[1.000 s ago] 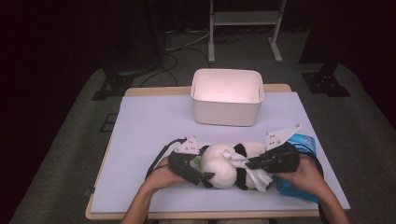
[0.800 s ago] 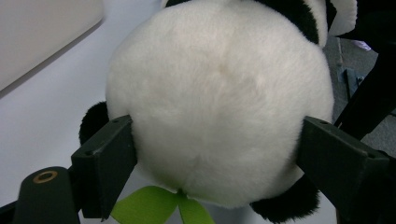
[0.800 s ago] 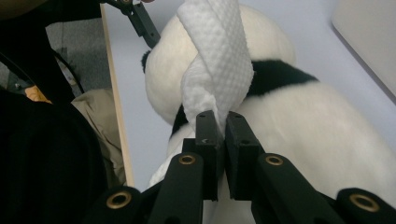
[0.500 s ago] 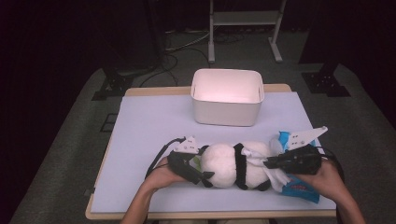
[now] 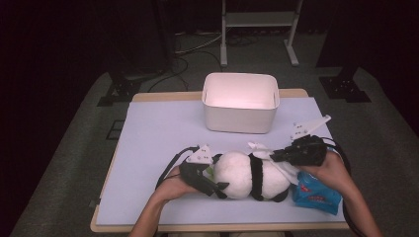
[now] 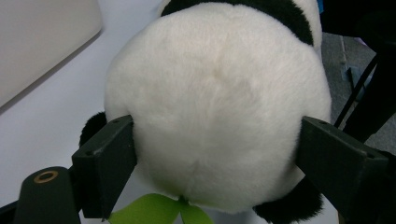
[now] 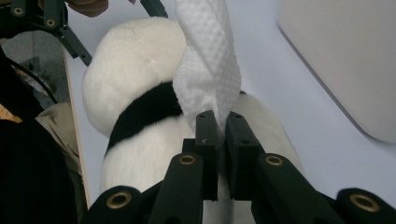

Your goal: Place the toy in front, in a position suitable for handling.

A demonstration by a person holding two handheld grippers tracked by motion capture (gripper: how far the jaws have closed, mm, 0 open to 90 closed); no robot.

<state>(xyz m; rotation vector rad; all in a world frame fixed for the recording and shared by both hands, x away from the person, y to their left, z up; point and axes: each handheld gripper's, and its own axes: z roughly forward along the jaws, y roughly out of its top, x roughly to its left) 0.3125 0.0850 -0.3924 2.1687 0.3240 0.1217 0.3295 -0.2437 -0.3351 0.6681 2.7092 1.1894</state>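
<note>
Near the desk's (image 5: 148, 148) front edge, the left claw (image 5: 210, 183) lies level, its jaws clamping the plush panda's (image 5: 247, 175) round white end. The right claw (image 5: 279, 156), by the front right corner, pinches a white wipe (image 7: 208, 70) above the panda; since a second ago it has drawn right, uncovering the blue packet (image 5: 316, 193). The white bin (image 5: 240, 102) stands at the far edge.

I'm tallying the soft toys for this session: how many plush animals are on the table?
1. The panda plush lies on its side near the front edge of the table, between the left gripper and the right gripper. The white bin could hide others.
</note>
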